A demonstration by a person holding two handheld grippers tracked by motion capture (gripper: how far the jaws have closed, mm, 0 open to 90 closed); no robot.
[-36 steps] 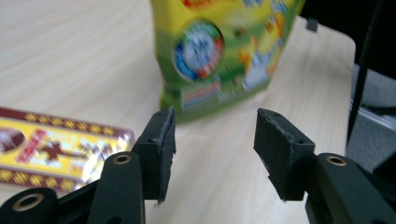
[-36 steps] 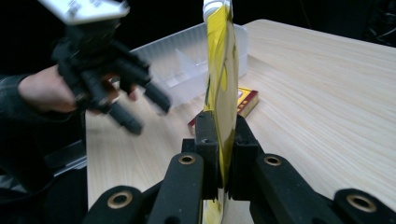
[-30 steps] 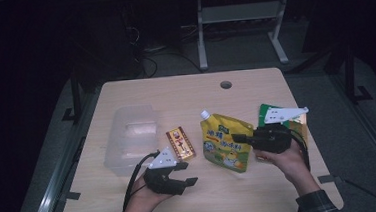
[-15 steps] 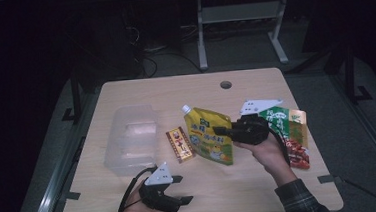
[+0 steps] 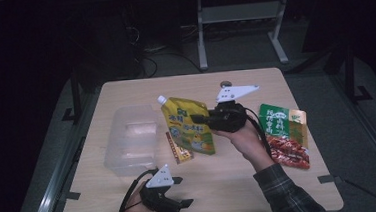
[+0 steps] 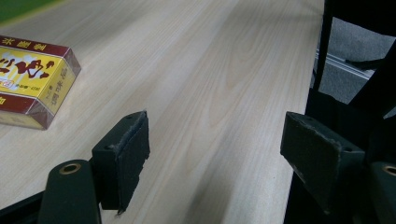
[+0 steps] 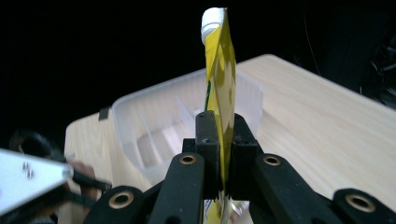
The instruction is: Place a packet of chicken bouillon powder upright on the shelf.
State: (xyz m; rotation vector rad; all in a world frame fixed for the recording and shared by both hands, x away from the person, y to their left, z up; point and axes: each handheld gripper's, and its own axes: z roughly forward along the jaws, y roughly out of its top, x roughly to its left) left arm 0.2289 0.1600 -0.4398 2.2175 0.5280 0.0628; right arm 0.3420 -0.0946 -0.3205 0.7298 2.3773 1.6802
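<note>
A yellow spouted pouch (image 5: 189, 127) with a white cap hangs in the air over the table's middle. My right gripper (image 5: 200, 119) is shut on its edge; in the right gripper view the pouch (image 7: 220, 70) stands edge-on between the closed jaws of that gripper (image 7: 219, 128). A small red-and-yellow box (image 5: 179, 148) lies on the table just below the pouch. My left gripper (image 5: 184, 191) rests near the front edge, its jaws open and just widened, with nothing between them. In the left gripper view the box (image 6: 32, 79) lies ahead and to the left of the left gripper (image 6: 215, 149).
A clear plastic container (image 5: 130, 140) sits left of the pouch and, in the right gripper view, the container (image 7: 154, 116) lies beyond the jaws. A green-and-red food packet (image 5: 284, 134) lies flat at the right. A round hole (image 5: 226, 83) marks the far table edge.
My right gripper has lifted the pouch up and leftward, away from the green packet and toward the container. The left gripper has drawn back from the box to the front edge and opened.
</note>
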